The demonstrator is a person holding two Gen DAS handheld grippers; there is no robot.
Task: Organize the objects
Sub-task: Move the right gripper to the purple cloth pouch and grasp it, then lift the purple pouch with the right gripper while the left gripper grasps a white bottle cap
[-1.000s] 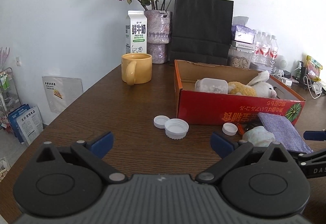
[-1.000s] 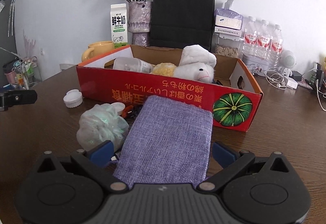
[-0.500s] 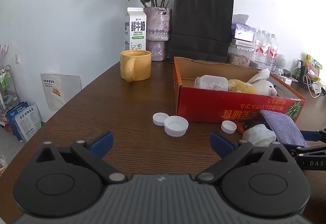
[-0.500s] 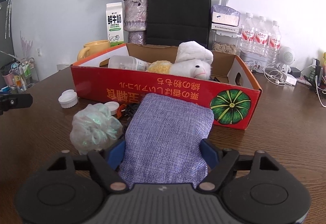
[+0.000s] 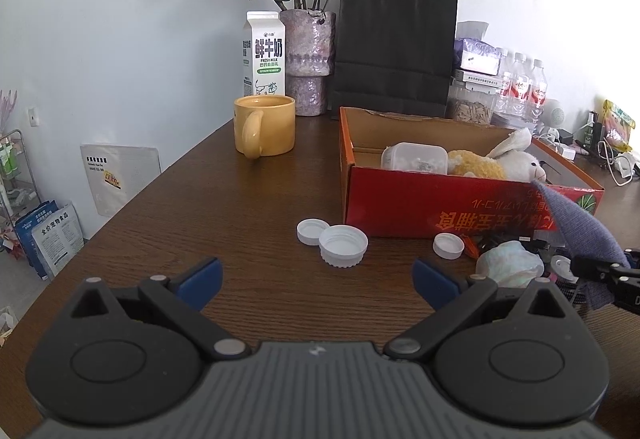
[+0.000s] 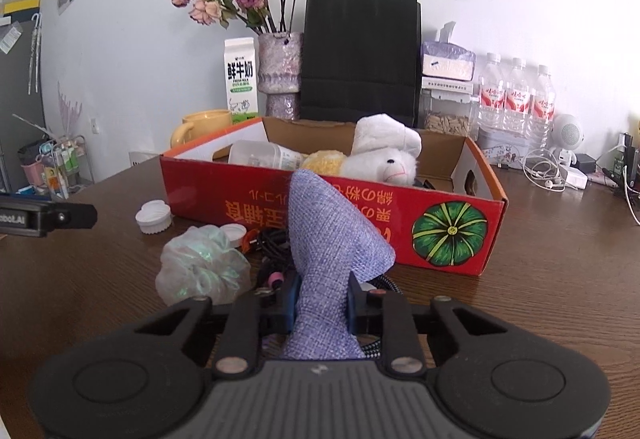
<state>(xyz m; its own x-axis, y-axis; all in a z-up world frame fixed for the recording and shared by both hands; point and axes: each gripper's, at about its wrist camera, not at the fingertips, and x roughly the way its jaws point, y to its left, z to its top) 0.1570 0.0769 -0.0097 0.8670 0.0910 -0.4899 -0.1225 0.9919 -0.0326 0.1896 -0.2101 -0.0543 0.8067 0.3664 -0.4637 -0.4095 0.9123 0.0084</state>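
Pinching the purple fabric pouch between its blue pads, the right gripper has just been closing and now grips the cloth, which bunches into a cone rising in front of the red cardboard box. The pouch's near end sits between the jaws; its far end stands tilted, above the desk and just before the box's front wall. Beside it on the left lie a crumpled pale plastic bag and a tangle of dark cables. Three white lids rest on the desk left of these. Inside the box lie a white plush toy, a yellow plush piece and a clear plastic bottle. The left gripper stands wide open over bare desk, holding nothing. A yellow mug stands farther back.
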